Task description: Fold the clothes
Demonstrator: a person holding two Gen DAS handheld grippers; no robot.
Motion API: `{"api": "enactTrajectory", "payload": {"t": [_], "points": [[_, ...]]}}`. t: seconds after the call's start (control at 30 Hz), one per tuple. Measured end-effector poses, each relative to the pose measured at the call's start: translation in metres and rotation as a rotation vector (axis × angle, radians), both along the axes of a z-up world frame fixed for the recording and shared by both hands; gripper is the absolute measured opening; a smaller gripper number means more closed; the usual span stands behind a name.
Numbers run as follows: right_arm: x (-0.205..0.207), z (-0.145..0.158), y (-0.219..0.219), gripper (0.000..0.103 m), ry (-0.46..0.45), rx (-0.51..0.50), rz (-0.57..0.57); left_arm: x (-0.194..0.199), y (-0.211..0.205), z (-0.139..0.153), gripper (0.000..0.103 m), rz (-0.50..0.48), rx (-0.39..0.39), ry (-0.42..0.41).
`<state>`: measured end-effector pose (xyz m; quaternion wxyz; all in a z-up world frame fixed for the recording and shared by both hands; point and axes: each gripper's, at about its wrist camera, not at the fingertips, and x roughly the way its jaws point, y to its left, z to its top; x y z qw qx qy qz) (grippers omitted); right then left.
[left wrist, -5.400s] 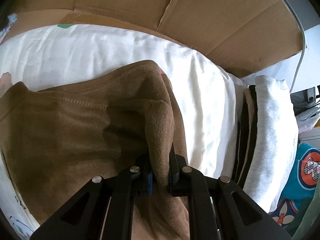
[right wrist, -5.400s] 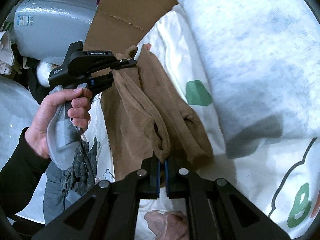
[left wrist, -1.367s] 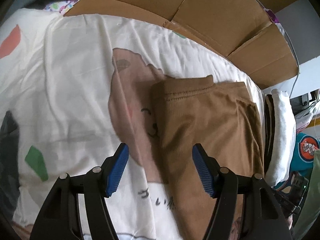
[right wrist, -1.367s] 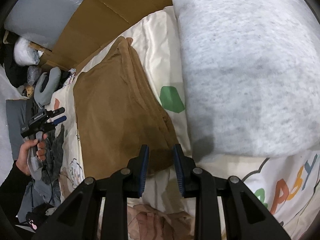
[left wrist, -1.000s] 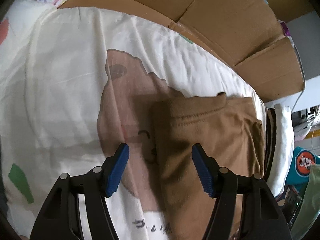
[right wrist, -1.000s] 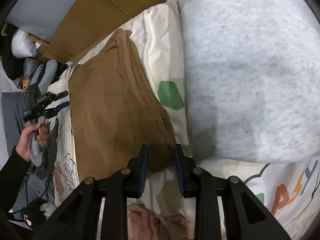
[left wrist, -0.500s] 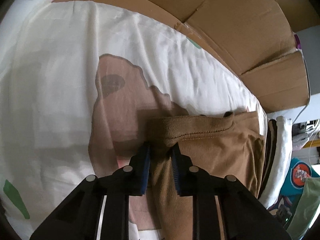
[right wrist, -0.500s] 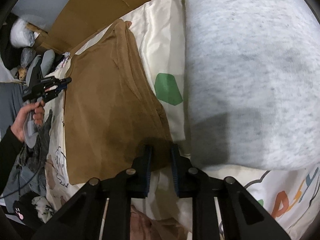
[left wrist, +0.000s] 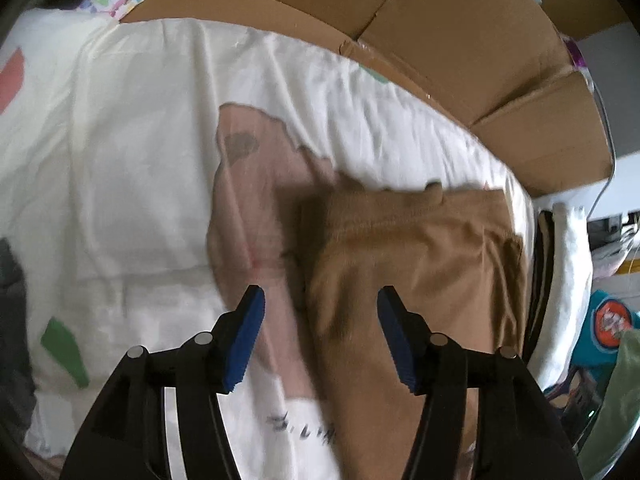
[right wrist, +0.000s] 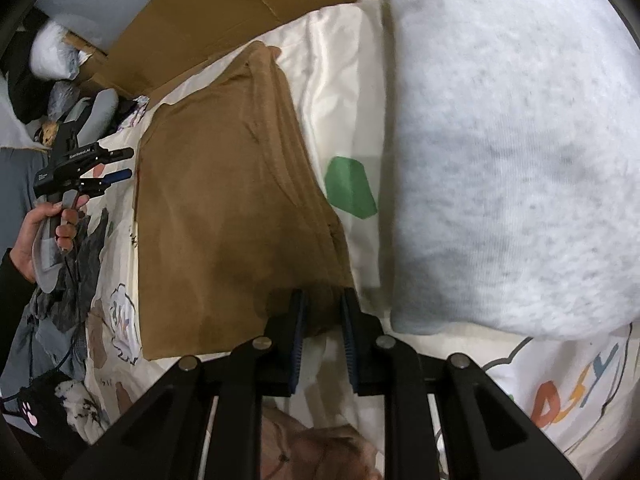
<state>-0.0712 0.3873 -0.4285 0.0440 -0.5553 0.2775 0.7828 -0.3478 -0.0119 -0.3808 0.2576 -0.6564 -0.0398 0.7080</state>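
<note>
On the printed bedsheet (right wrist: pixel 344 80), folded brown garment (right wrist: pixel 224 208) runs lengthwise away from right claw (right wrist: pixel 323 312), clamped on its near corner; left claw (left wrist: pixel 318 320) opening, nothing gripped.

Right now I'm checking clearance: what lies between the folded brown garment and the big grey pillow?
In the right wrist view, only printed white bedsheet with a green patch separates brown garment from grey pillow.

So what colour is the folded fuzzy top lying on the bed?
Brown, like caramel. The folded fleece top shows best in the right wrist view.
</note>
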Motion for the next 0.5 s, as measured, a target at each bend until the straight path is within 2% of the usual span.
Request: {"api": "enactTrajectory", "payload": {"t": [0.5], "points": [[0.000, 0.005, -0.001, 0.020, 0.033, 0.026, 0.002, 0.110, -0.019, 0.008, 0.059, -0.036, -0.035, -0.118]]}}
